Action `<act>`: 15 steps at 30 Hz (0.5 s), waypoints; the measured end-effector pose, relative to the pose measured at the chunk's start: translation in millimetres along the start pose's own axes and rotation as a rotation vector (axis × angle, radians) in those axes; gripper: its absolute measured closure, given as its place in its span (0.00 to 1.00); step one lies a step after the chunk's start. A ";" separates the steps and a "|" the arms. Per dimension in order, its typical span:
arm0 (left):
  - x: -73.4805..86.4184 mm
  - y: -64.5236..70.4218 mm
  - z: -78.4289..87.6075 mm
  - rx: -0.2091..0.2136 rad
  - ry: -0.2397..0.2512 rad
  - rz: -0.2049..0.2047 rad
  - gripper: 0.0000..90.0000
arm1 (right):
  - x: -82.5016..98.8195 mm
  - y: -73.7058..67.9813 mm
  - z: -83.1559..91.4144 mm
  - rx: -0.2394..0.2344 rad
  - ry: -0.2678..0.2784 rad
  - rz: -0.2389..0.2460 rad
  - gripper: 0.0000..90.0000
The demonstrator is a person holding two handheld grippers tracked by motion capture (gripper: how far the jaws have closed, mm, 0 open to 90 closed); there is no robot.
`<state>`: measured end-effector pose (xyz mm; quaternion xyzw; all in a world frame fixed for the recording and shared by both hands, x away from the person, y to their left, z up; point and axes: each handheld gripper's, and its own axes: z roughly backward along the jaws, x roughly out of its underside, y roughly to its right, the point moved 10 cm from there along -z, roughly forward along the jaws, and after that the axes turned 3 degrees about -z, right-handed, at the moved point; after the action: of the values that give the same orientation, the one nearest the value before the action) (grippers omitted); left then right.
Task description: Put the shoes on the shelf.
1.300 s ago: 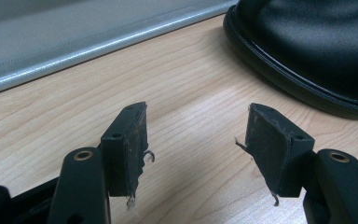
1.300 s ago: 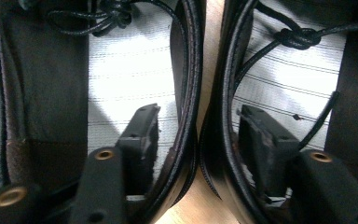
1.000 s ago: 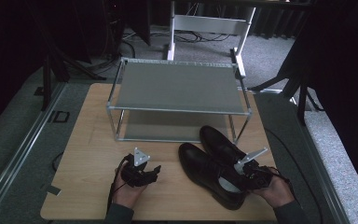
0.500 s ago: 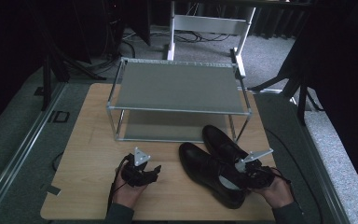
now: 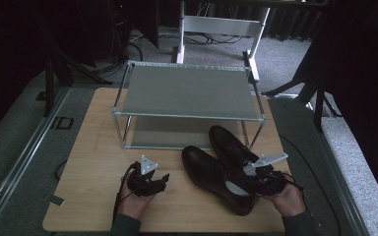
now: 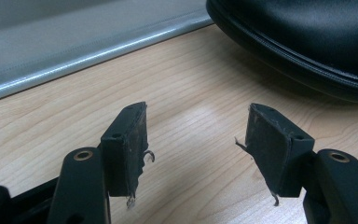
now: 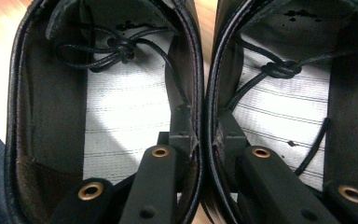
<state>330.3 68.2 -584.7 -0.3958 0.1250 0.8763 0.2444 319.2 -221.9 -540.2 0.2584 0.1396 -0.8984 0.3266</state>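
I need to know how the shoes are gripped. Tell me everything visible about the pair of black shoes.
The pair of black leather lace-up shoes lies side by side on the wooden table before the metal shelf rack, toes toward it. Grey insoles and knotted laces show inside. The right gripper pinches their two adjoining inner walls together, one jaw inside each shoe.

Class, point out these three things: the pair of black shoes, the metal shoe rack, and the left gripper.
pair of black shoes [image 5: 211, 169], high view, nearer shoe's toe.
metal shoe rack [image 5: 189, 91], high view, top shelf.
left gripper [image 6: 193, 135], left gripper view, between open fingertips.
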 end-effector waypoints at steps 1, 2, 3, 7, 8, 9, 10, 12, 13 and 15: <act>0.0 -0.2 0.1 0.000 0.000 0.000 0.44 | -3.3 -1.6 0.0 -0.009 0.006 0.000 0.89; 0.1 -0.4 0.2 -0.001 0.000 0.001 0.44 | -4.4 -1.7 0.1 -0.010 0.007 -0.001 0.89; 0.0 -0.5 0.4 -0.001 0.001 0.002 0.44 | -6.3 -2.3 -0.3 -0.015 0.007 -0.002 0.89; -0.5 -0.2 0.5 -0.002 0.002 0.001 0.44 | -12.7 -3.3 -1.7 -0.007 0.014 0.003 0.89; -0.7 0.1 0.5 -0.001 0.002 0.000 0.44 | -13.4 -3.8 -2.2 -0.010 0.011 -0.001 0.89; -0.9 0.4 0.6 -0.002 0.003 0.001 0.44 | -15.1 -3.7 -2.9 -0.015 0.014 -0.006 0.89; -1.0 0.5 0.6 -0.001 0.003 0.000 0.44 | -16.0 -3.6 -3.4 -0.017 0.013 -0.004 0.89; -1.2 0.6 0.8 -0.002 0.003 -0.001 0.44 | -18.0 -3.7 -4.6 -0.015 0.019 -0.004 0.89; -1.5 0.7 0.9 -0.001 0.005 -0.001 0.44 | -18.9 -3.7 -4.7 -0.014 0.022 -0.006 0.89; -2.0 1.1 1.2 0.000 0.005 0.001 0.44 | -20.9 -3.7 -5.0 -0.011 0.028 -0.006 0.89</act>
<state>330.1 67.1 -582.4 -0.3982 0.1259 0.8753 0.2438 332.3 -206.3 -532.4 0.2688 0.1498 -0.8948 0.3235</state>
